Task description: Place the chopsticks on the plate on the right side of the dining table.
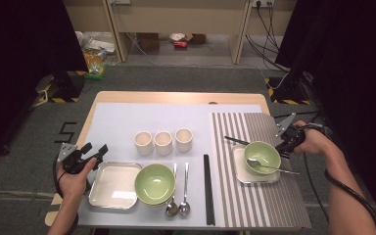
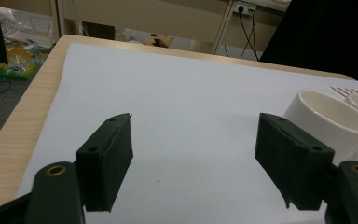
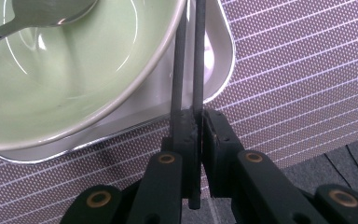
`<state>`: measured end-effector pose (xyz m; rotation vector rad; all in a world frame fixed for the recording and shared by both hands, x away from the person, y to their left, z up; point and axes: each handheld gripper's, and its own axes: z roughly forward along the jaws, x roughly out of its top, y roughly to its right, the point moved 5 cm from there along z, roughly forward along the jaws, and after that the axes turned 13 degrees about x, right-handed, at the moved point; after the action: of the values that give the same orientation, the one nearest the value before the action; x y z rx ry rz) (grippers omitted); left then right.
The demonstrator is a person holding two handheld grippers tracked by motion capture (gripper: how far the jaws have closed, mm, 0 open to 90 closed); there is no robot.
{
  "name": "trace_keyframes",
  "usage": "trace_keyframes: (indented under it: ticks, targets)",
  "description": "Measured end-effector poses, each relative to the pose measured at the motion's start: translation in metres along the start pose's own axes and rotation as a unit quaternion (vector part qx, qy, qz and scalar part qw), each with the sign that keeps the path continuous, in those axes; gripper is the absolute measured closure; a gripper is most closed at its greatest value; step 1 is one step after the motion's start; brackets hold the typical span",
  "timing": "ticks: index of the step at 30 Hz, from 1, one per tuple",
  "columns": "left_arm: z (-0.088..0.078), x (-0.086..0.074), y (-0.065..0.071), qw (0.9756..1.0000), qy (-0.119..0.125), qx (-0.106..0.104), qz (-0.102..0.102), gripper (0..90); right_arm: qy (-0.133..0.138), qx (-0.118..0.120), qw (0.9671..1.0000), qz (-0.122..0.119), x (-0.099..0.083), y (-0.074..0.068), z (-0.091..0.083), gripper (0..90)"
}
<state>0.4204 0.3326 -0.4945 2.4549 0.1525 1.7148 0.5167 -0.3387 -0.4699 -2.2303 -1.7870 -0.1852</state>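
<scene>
- The right gripper (image 3: pixel 196 123) has its jaws pinched on a pair of black chopsticks (image 3: pixel 189 56), which run along the far rim of the green bowl (image 1: pixel 262 156) on the striped mat (image 1: pixel 259 205)
- That bowl sits on a small tray (image 1: pixel 240 172) with a spoon (image 1: pixel 273 168) in it
- The left gripper (image 2: pixel 193 158) hangs over the white mat (image 2: pixel 177 93), jaws wide with nothing between, a white cup (image 2: pixel 328 116) just beside it

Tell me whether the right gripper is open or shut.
Shut on the black chopsticks: the right gripper has its jaws pressed against the pair beside the green bowl.
</scene>
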Motion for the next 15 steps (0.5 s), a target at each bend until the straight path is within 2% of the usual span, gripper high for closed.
trace_keyframes:
  ticks: [5, 7, 11, 13, 15]
  targets:
    - [0.0000, -0.0002, 0.0002, 1.0000, 0.000, 0.000, 0.000, 26.5, 0.003, -0.006, 1.0000, 0.004, 0.0001, 0.0002, -0.0025, 83.4]
    - [-0.0001, -0.0001, 0.0004, 1.0000, 0.000, -0.001, 0.000, 26.5, 0.005, -0.001, 0.9999, 0.012, 0.0000, -0.0018, -0.0029, 83.0]
    - [-0.0003, 0.0001, 0.0001, 1.0000, 0.001, 0.000, 0.000, 26.5, 0.009, -0.004, 0.9999, 0.004, 0.0005, -0.0004, -0.0053, 82.0]
    - [-0.0002, 0.0001, 0.0000, 1.0000, 0.000, 0.000, 0.000, 26.5, 0.011, -0.005, 0.9999, 0.012, 0.0001, -0.0010, -0.0073, 81.7]
    - [-0.0002, 0.0002, 0.0001, 1.0000, 0.001, 0.000, 0.000, 26.5, 0.014, -0.005, 0.9998, 0.009, 0.0008, -0.0005, -0.0083, 81.5]
